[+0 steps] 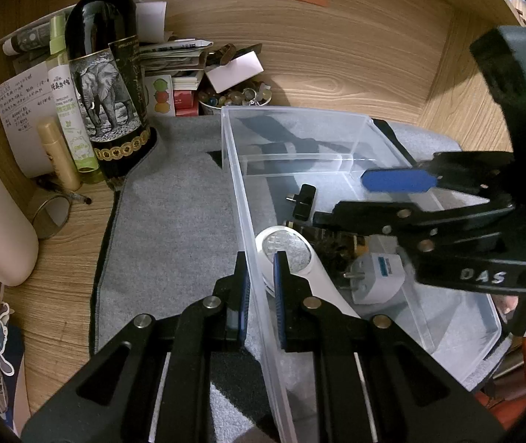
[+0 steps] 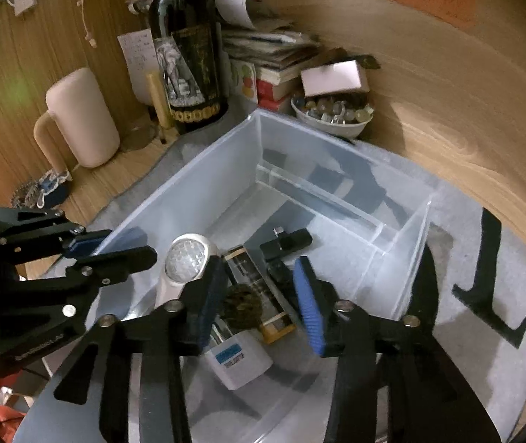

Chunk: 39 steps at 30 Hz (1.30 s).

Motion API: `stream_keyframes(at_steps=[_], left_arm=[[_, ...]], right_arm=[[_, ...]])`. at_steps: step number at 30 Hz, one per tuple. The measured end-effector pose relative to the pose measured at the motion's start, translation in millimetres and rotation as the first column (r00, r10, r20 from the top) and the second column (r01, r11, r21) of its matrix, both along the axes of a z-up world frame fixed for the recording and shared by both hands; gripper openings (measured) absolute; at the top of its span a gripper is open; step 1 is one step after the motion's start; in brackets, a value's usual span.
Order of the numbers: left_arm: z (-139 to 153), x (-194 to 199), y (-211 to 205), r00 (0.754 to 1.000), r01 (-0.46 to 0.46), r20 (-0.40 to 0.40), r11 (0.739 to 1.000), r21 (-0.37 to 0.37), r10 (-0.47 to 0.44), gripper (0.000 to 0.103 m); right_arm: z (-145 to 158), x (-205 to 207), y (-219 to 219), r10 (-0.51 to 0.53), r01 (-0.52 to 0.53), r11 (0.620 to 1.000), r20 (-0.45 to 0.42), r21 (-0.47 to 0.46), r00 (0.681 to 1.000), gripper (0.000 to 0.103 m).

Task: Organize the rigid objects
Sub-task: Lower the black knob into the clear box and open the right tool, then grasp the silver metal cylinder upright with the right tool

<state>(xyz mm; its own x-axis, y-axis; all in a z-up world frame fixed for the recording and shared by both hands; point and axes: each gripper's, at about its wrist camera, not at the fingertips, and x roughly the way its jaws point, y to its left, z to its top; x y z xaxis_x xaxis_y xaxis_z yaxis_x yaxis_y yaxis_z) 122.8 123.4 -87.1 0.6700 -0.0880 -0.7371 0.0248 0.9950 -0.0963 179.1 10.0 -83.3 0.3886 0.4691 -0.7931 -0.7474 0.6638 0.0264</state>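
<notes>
Steadying the clear bin [image 1: 336, 136] on the table, our left tool [image 1: 261, 295] is clamped on its near wall so it cannot slide. Our right tool [image 2: 259, 297] hangs with its jaws apart, empty, directly over the dark round piece [image 2: 242, 306] inside, beside the white plug adapter [image 2: 239, 363].
</notes>
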Motion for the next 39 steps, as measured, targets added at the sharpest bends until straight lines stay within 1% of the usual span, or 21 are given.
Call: stream_keyframes(at_steps=[2,4,9,14,17,21,25,29,33,36,39], left_arm=[[0.0,0.0,0.0,1.000,0.000,0.000,1.000,0.001,0.000,0.012],[-0.2,-0.2,-0.3,1.000,0.000,0.000,1.000,0.001,0.000,0.012],[0.0,-0.1,0.3,1.000,0.000,0.000,1.000,0.000,0.000,0.012],[0.1,0.0,0.3,1.000,0.000,0.000,1.000,0.001,0.000,0.012],[0.0,0.0,0.4,1.000,0.000,0.001,1.000,0.000,0.000,0.012],[0.1,0.0,0.3,1.000,0.001,0.001,1.000,0.001,-0.001,0.012],[0.0,0.0,0.3,1.000,0.001,0.000,1.000,0.002,-0.001,0.012],[0.9,-0.2,1.7,1.000,0.001,0.000,1.000,0.004,-0.001,0.012],[1.2,-0.1,2.3,1.000,0.001,0.000,1.000,0.006,-0.001,0.012],[1.6,0.2,2.7,1.000,0.000,-0.002,1.000,0.010,0.001,0.012],[1.4,0.6,2.3,1.000,-0.001,-0.004,1.000,0.015,0.002,0.012]], right_arm=[[4.8,-0.8,-3.2,-0.008,0.008,1.000,0.017,0.011,1.000,0.045],[10.5,-1.3,-7.0,-0.021,0.020,1.000,0.029,0.020,0.999,0.054],[28.0,-2.8,-25.2,-0.078,0.074,0.995,0.073,0.061,0.994,0.065],[45.2,-3.2,-53.4,-0.147,0.136,0.986,0.113,0.100,0.983,0.066],[51.6,-2.8,-71.8,-0.190,0.176,0.979,0.138,0.106,0.972,0.067],[52.6,-3.6,-95.9,-0.249,0.235,0.966,0.145,0.107,0.957,0.068],[41.7,-2.7,-117.6,-0.307,0.298,0.951,0.126,0.088,0.943,0.068],[20.4,-3.0,-130.5,-0.350,0.349,0.937,0.120,0.031,0.929,0.068],[-13.3,-1.1,-141.3,-0.384,0.385,0.922,0.051,-0.026,0.922,0.068],[-34.1,-2.1,-149.9,-0.407,0.406,0.913,-0.012,-0.040,0.914,0.068],[-47.8,-4.4,-158.1,-0.429,0.428,0.903,-0.038,-0.048,0.902,0.068]])
